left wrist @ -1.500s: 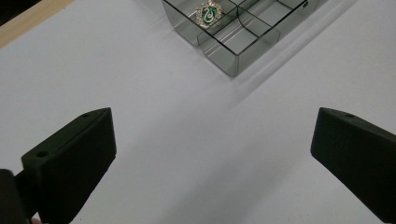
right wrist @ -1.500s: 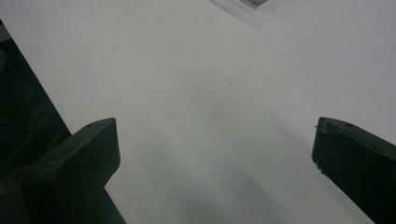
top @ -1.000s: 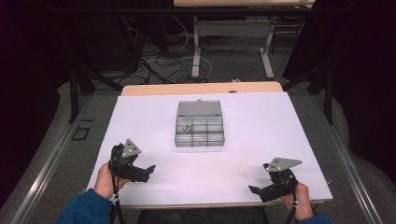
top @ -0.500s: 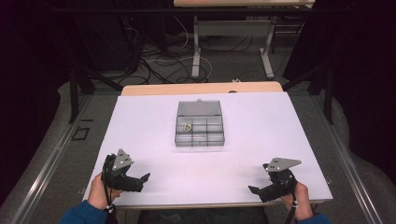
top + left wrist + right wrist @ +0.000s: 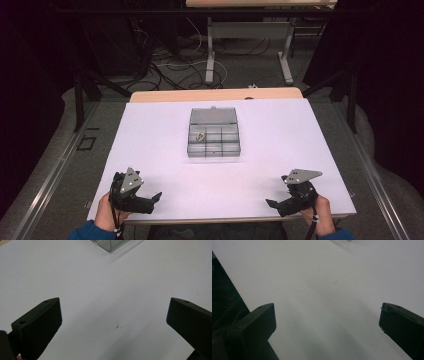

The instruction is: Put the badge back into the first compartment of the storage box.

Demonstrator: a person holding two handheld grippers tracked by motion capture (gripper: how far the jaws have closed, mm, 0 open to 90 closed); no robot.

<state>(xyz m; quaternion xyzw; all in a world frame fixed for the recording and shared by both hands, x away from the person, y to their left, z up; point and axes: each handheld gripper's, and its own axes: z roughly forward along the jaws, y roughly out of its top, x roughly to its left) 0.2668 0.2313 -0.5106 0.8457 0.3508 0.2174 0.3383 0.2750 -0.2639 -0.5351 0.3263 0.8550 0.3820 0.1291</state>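
Note:
A clear plastic compartment box (image 5: 213,133) lies at the middle of the white table (image 5: 280,140), lid folded back; one small metallic piece (image 5: 200,135) sits in a left compartment. My left gripper (image 5: 154,201) rests at the front left corner, jaws wide apart with nothing between them. In the left gripper view, a corner of the box (image 5: 111,243) shows at the top edge, far from the left gripper (image 5: 113,312). My right gripper (image 5: 273,206) sits at the front right edge, open and empty. In the right gripper view, bare white tabletop lies between the jaws of the right gripper (image 5: 327,315).
The table's front edge (image 5: 215,219) runs just beside both hands. A wooden table edge (image 5: 215,94) borders the far side. Beyond it stand desk legs and loose cables (image 5: 165,60) on the floor. Metal rails (image 5: 45,185) run along the left.
My left gripper has drawn back toward the front left corner of the table and settled lower. The right gripper and the box have stayed put.

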